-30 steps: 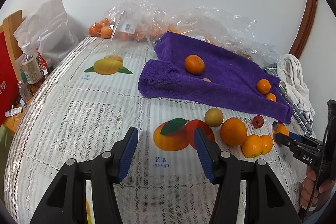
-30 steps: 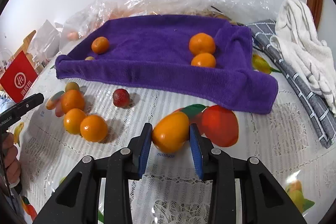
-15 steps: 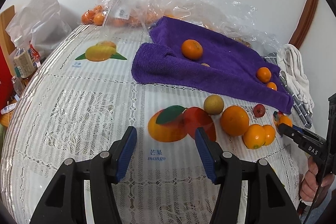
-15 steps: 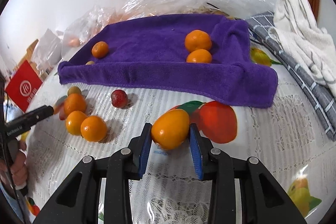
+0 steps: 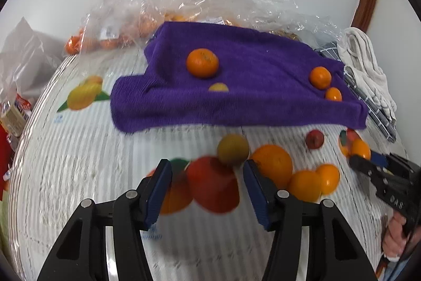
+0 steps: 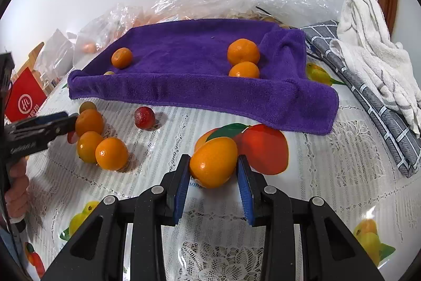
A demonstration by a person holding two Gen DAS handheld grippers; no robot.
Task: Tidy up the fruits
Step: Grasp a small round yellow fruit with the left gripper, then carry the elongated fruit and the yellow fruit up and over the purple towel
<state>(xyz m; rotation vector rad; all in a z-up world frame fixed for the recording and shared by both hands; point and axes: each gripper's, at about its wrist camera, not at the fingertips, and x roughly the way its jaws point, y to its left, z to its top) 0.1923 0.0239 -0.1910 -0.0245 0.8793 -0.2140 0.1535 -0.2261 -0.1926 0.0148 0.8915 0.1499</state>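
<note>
Surface [image 6: 342, 149]: lace-patterned cloth with printed fruit pictures, carrying everything. All places below are given relative to the purple towel [image 6: 184, 65].

Purple towel: lying across the far half of the surface, front edge rolled up into a low wall. Three small oranges are sitting on it: one toward its left end [image 6: 121, 57], two touching each other toward its right end [image 6: 243, 51]. A yellowish fruit is barely peeking over the front roll; kind cannot be told.

Loose fruit cluster [image 6: 101, 146]: sitting on the surface just in front of the towel's left front edge. It includes several oranges, a greenish-yellow round fruit [image 5: 232, 149] and a small red fruit [image 6: 144, 117] a little apart.

Right gripper [image 6: 213, 177]: jaws clamped on an oblong orange fruit [image 6: 213, 162], held in front of the towel's right half, over a printed mango picture. Its long axis is running slantwise, its upper end right of the lower. The towel lies straight ahead of and beyond these jaws, so a forward carry over the front roll looks like the placing move.

Left gripper [image 5: 208, 187]: jaws apart, nothing real between them, only printed fruit behind. They have just been closing slightly. The view is motion-blurred. The greenish-yellow fruit lies just ahead of the jaws, slightly right of centre; the biggest orange [image 5: 272, 165] sits off the right jaw. The left hand is the nearer one to this cluster.
</note>
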